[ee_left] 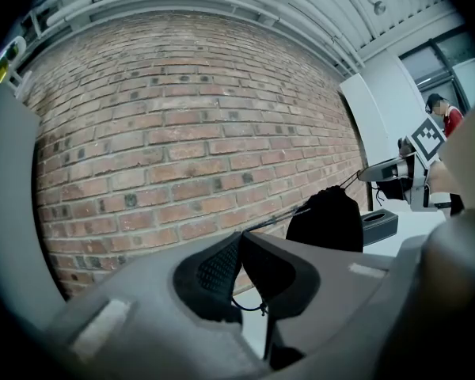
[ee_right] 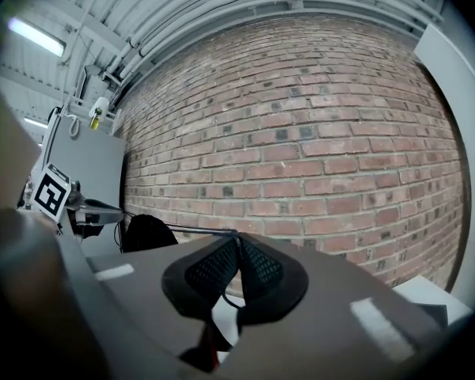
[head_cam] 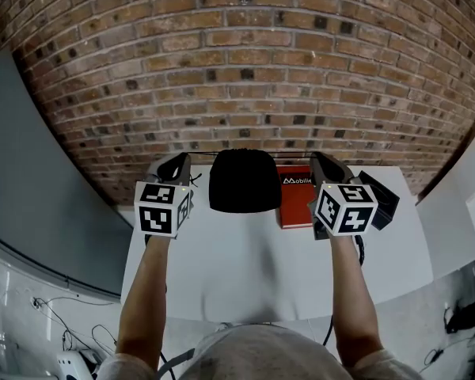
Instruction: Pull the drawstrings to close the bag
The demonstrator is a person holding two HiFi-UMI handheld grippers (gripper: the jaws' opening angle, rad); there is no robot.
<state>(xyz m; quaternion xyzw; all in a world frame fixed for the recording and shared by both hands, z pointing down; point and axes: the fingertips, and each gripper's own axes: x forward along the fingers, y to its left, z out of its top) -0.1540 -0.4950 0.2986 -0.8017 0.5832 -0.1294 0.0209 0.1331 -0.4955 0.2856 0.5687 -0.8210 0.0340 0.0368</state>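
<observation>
Drawstrings pinched tight by left gripper and right gripper.

A white table stands before a brick wall, grey panel at left.

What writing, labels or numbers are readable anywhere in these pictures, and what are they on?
"Mobile": white print on the red box; it may run on past the visible part.
Cubes on the left gripper and right gripper: black-and-white square patterns, no words.
Yellow patch at the left gripper view's edge: too blurred to read.
</observation>
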